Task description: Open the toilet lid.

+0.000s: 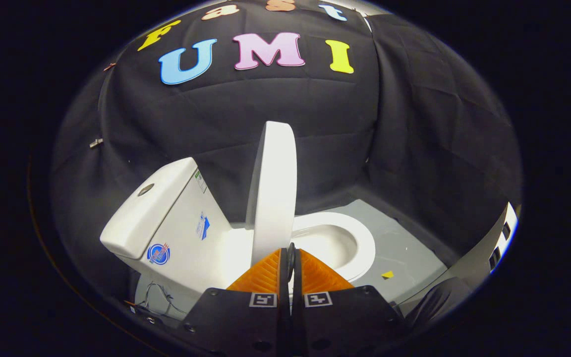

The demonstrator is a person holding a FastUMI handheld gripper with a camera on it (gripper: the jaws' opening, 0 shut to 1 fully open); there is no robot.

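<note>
While closed, gripper [290,258] (empty) meets lid [273,188].

No wording on the toilet can be made out. The cistern [166,223] carries a round blue-and-red emblem [158,254] near its lower front corner, a small blue mark [204,225] on its side wall, and a greenish label [200,181] just under the cistern's top edge, all too small to read.

Claw [290,258] — 2 ribbed, wedge-shaped fingers [265,275] tapering forward, closed flat against each other. Each mounts on a dark matte plate [226,317] bearing 1 square black-and-white marker tag [262,300] — round screw holes along the plate edges.
</note>
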